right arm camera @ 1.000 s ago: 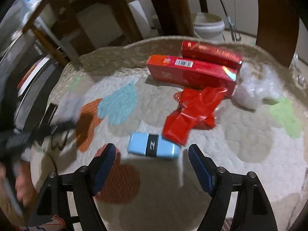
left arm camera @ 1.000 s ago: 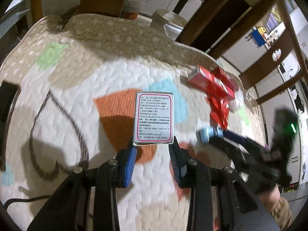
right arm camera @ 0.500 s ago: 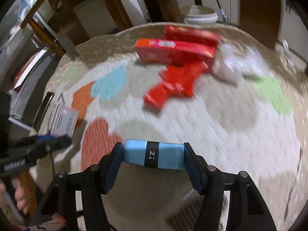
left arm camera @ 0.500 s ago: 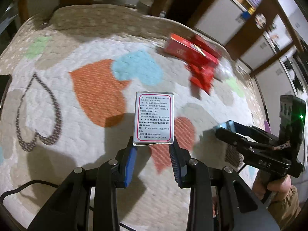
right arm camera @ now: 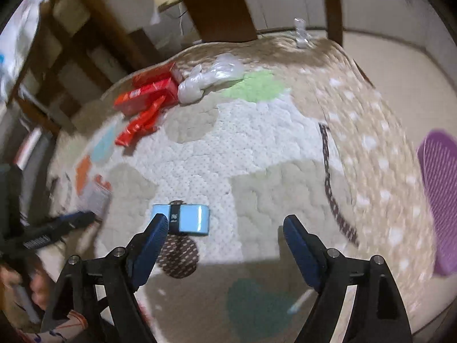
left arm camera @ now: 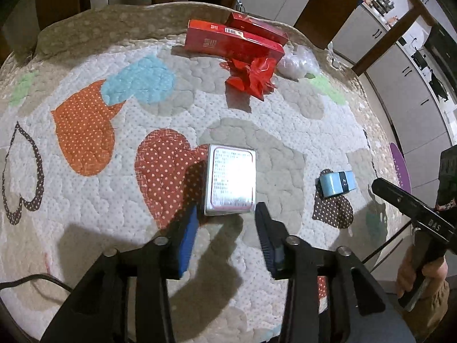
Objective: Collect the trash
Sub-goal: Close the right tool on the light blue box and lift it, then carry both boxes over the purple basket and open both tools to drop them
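Observation:
A white printed box point(left arm camera: 231, 183) lies flat on the heart-patterned quilt point(left arm camera: 85, 200), just beyond my left gripper point(left arm camera: 225, 214). Its jaws are opening, and the pads stand clear of the box. A light blue box with a dark band point(right arm camera: 188, 218) rests on the quilt beside the left finger of my right gripper point(right arm camera: 224, 223). Those jaws are opening wide and the right finger is far from the box. The blue box point(left arm camera: 337, 183) also shows at the right of the left wrist view. Two red cartons point(left arm camera: 234, 40), a crumpled red wrapper point(left arm camera: 254, 77) and a clear plastic bag point(left arm camera: 294, 63) lie at the far side.
The quilt's rounded edge drops off near the far side and on the right. Dark wooden chair legs point(left arm camera: 322, 8) stand behind it. A purple object point(right arm camera: 440, 194) lies off the quilt to the right. A black cable point(left arm camera: 34, 283) runs at the near left. A hand point(left arm camera: 420, 274) holds the right gripper.
Both grippers carried their boxes toward the near side of the quilt and let go. The white box now lies flat; the blue box sits free of the right jaws.

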Action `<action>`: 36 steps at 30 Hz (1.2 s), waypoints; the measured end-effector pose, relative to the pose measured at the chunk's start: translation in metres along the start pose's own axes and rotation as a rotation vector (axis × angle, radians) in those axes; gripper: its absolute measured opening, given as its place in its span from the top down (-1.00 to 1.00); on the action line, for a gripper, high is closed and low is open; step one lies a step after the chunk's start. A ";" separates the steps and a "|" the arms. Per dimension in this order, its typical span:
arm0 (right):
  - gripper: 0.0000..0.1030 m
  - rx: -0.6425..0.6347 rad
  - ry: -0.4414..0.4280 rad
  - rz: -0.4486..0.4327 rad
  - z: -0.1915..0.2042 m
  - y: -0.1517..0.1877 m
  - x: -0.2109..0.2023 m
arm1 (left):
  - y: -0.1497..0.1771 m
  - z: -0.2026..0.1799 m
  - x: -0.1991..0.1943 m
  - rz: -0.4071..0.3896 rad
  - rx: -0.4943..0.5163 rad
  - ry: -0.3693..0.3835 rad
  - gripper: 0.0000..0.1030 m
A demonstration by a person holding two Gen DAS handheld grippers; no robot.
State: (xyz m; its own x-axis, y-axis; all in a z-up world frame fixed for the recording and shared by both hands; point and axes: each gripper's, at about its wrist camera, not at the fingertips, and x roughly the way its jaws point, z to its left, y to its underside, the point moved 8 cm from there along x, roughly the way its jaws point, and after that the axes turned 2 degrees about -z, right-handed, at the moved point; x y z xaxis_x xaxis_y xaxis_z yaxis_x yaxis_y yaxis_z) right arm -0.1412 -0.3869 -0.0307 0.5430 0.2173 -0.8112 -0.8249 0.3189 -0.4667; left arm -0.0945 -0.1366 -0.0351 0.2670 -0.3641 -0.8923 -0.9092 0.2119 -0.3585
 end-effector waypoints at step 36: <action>0.27 -0.056 0.090 0.010 0.051 0.001 0.042 | -0.016 -0.001 -0.011 -0.106 0.019 -0.104 0.34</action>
State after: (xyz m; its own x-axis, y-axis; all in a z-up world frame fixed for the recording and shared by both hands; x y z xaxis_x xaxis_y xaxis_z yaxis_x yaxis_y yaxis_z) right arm -0.1115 -0.3307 -0.0470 0.5209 0.1358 -0.8428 -0.8389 0.2643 -0.4759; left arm -0.0831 -0.1364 -0.0192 0.3934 -0.2900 -0.8725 -0.8682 0.1951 -0.4563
